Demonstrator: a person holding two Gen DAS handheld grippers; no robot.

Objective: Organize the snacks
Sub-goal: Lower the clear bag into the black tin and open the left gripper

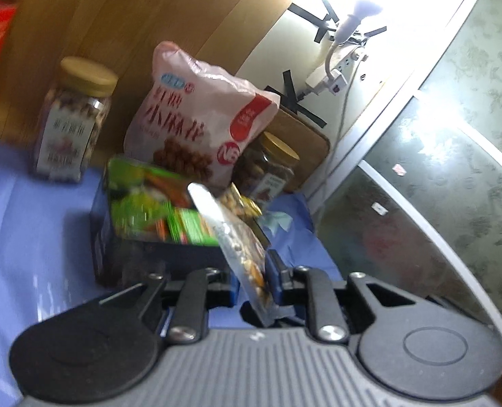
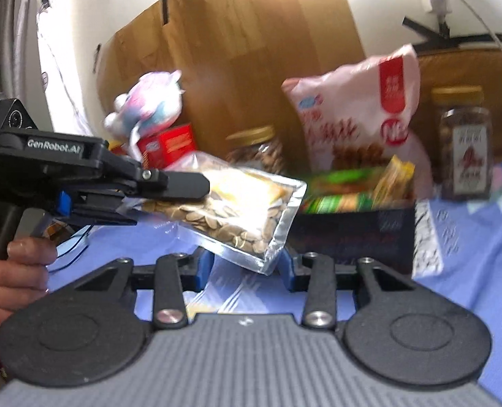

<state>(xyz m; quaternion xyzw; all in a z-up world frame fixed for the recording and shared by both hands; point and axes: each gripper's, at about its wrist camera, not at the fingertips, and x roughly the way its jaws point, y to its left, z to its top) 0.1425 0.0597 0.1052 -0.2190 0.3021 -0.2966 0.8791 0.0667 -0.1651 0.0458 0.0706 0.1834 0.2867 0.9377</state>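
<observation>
My left gripper is shut on a clear bag of seeds, seen edge-on, held above the blue cloth just in front of a dark box that holds green snack packs. In the right wrist view the same left gripper comes in from the left, holding the seed bag level above the cloth, beside the dark box. My right gripper is open and empty, below the bag's near corner.
A pink snack bag leans behind the box, with gold-lidded jars to its left and right. A red box and a plush toy sit at the back left. A wooden board lines the wall.
</observation>
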